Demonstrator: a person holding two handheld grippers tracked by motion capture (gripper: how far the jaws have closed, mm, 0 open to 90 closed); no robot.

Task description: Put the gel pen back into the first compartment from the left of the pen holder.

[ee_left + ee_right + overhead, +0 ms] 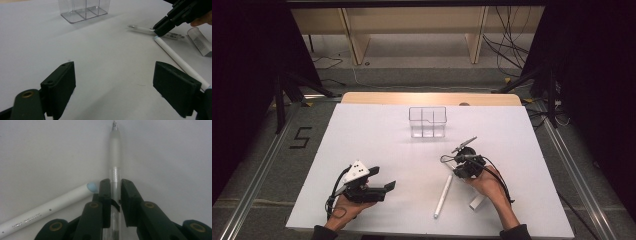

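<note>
I read the clear organizer (427, 121) at the far middle of the white table (362, 135) as empty, so nothing is stowed yet, assuming sorting is the aim. Nearer me than the organizer, my right gripper (115, 195) is clamped on the clear pen (115, 165), low over the table; the white marker (443, 196) and small tube (477, 202) lie loose beside it. My left gripper (113, 87) hangs spread wide, holding nothing.
</note>
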